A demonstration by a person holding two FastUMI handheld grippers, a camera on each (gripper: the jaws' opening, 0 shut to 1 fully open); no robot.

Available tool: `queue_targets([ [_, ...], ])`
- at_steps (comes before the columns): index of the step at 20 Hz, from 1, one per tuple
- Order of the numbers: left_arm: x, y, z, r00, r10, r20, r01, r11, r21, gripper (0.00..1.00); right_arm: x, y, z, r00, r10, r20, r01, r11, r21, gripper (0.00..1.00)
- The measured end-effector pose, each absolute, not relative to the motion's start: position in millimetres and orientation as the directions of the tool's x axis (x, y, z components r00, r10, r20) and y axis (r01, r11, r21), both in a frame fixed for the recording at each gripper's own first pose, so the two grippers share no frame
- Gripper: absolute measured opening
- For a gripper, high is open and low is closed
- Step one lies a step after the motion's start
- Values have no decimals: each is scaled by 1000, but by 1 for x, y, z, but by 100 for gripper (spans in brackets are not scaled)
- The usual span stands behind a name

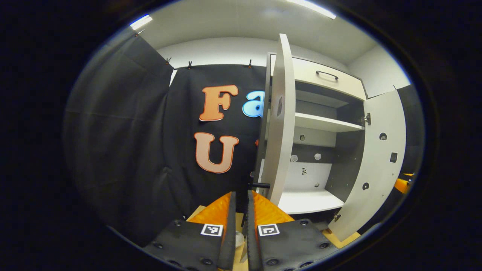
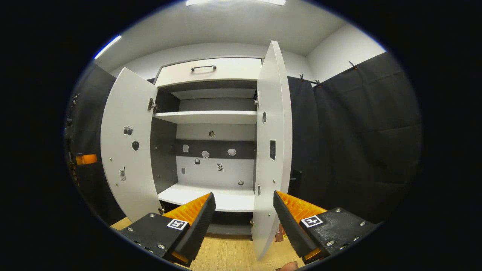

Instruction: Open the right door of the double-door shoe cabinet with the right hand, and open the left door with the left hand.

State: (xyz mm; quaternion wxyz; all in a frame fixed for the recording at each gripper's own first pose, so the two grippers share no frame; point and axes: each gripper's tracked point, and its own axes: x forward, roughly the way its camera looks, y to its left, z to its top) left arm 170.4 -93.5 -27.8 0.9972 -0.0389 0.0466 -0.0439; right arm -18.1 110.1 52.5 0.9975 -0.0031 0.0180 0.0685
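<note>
The white shoe cabinet (image 2: 211, 69) stands with both doors swung out. In the left gripper view the left door (image 1: 280, 113) is edge-on just ahead, and its black handle (image 1: 260, 185) juts toward me. My left gripper (image 1: 241, 192) is shut on that handle, its orange fingers almost touching. In the right gripper view the right door (image 2: 273, 143) is edge-on, with its dark handle (image 2: 295, 177) on the outer face. My right gripper (image 2: 244, 197) is open; the door's lower edge lies between the spread fingers, which do not touch it. The left door (image 2: 126, 150) hangs open at the left.
White shelves (image 2: 207, 116) and the cabinet floor (image 2: 211, 197) are bare; small stickers dot the back panel. A drawer with a black handle (image 2: 203, 68) tops the cabinet. Black cloth walls both sides. The right door (image 1: 376, 162) and an orange bit of the right gripper (image 1: 401, 184) are at the far right.
</note>
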Motion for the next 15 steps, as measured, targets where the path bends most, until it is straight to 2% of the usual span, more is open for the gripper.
queue_targets([
  [1, 165, -90, -18, 994, -82, -74, 77, 995, -71, 30, -19, 110, 57, 990, 136, -30, -137, 991, -6, 94],
  [2, 160, -87, -10, 995, -76, -57, 72, 996, -61, 45, -19, 109, 62, 990, 136, -25, -137, 991, -7, 94],
  [4, 149, -80, 5, 998, -62, -24, 60, 997, -48, 48, -20, 109, 71, 990, 139, -22, -139, 990, -4, 94],
  [5, 142, -78, 10, 998, -54, -13, 53, 997, -49, 61, -20, 108, 74, 990, 141, -20, -141, 990, -6, 94],
  [7, 128, -73, 24, 999, -45, 1, 45, 997, -57, 74, -22, 106, 80, 990, 139, -16, -139, 990, -14, 94],
  [9, 116, -70, 37, 998, -54, 14, 54, 996, -70, 77, -24, 105, 87, 991, 137, -11, -137, 990, -16, 94],
  [11, 105, -65, 46, 998, -49, 30, 51, 996, -71, 94, -29, 106, 94, 990, 144, -3, -144, 990, -11, 94],
  [15, 89, -52, 65, 997, -9, 72, 11, 999, -32, 96, -36, 104, 108, 989, 146, 26, -145, 989, -18, 94],
])
